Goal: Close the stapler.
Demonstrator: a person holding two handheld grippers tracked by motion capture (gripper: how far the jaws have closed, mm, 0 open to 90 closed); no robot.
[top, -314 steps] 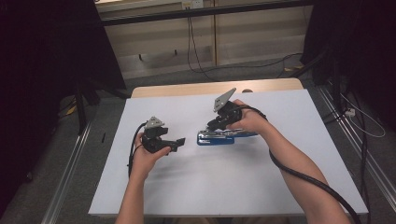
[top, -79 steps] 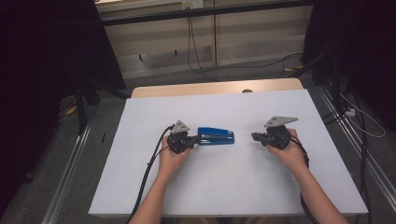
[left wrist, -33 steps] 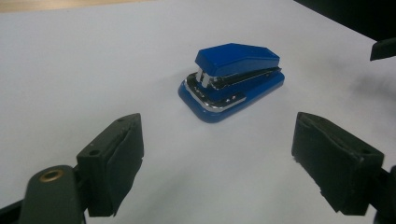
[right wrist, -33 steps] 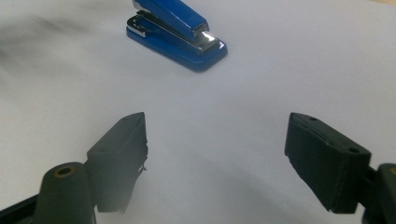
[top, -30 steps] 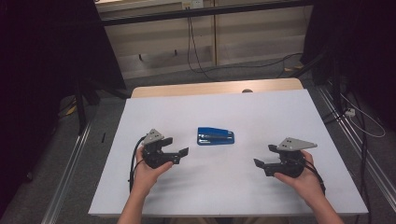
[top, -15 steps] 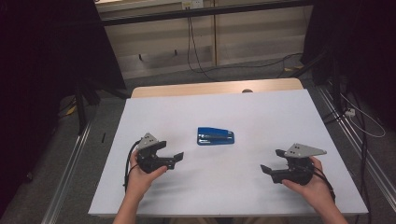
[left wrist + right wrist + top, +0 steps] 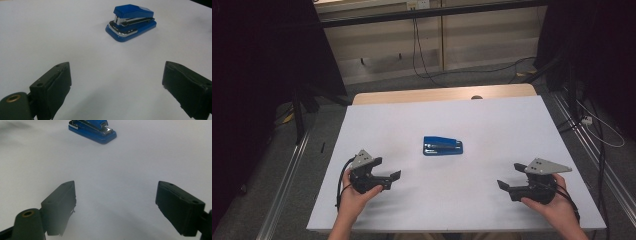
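A blue stapler (image 7: 442, 146) lies flat near the middle of the white table (image 7: 492, 120), and nothing touches it. It also appears ahead in the left gripper view, stapler (image 7: 131, 21), and at the top of the right gripper view, stapler (image 7: 93, 129). My left gripper (image 7: 393, 178) is held near the table's front left, open and holding nothing. My right gripper (image 7: 504, 185) is at the front right, also open with nothing in it. In both gripper views the black jaws stand wide apart over bare table, left gripper (image 7: 115, 85) and right gripper (image 7: 115, 203).
A wooden strip (image 7: 437, 93) runs along the table's far edge. Cables (image 7: 427, 50) trail over the floor behind it. Metal rails (image 7: 287, 175) run along the floor on the table's left, and another rail is on its right. Dark curtains hang on both sides.
Earlier the right gripper and then the left gripper were at the stapler. Both have since drawn back toward the front corners, still moving slightly over the last second. The stapler stays put.
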